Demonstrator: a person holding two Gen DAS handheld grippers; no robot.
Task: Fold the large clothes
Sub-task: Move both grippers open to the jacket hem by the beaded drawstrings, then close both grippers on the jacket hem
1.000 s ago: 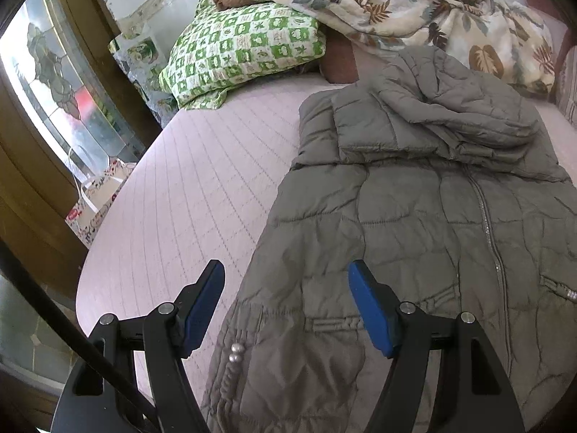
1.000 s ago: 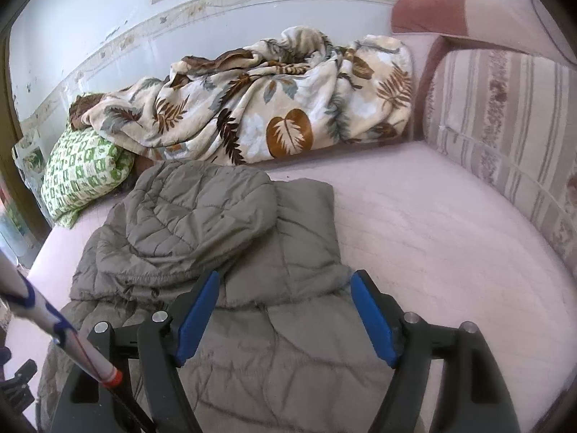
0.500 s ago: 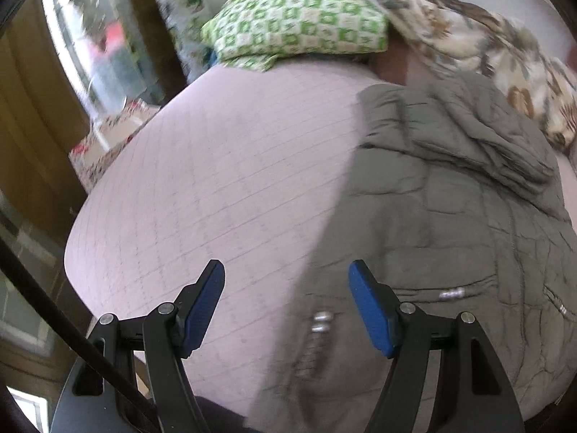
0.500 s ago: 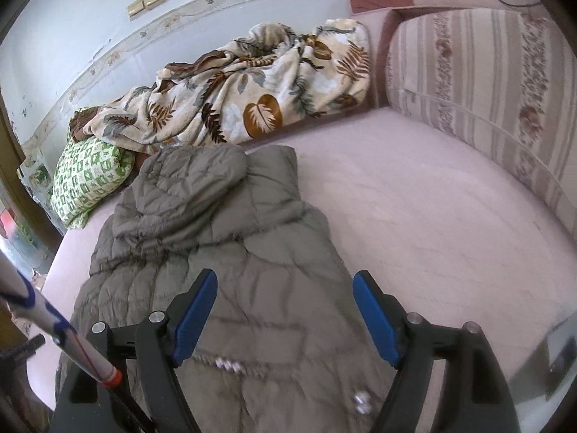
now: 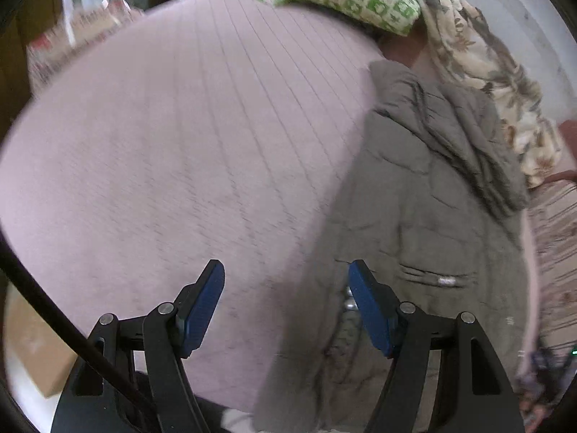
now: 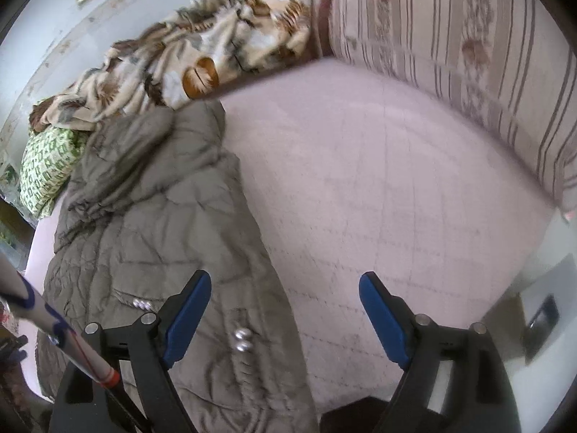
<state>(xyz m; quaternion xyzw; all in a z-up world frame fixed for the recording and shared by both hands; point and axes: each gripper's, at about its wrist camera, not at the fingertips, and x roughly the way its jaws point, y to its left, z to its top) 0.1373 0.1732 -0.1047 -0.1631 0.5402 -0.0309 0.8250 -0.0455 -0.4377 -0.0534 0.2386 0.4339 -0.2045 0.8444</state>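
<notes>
You're lining up on the hem end of the grey padded jacket (image 6: 151, 223), which lies flat along the pink bed (image 5: 162, 144). Left gripper (image 5: 286, 306) is parted and empty, straddling the jacket's side edge. Right gripper (image 6: 285, 317) is opening wider, with only the other edge under its fingers, nothing pinched. Looks like the grab before the fold: you'll need both bottom corners pinched together. The hem itself sits below both views, and blur smears the snaps, so corner positions are uncertain.
</notes>
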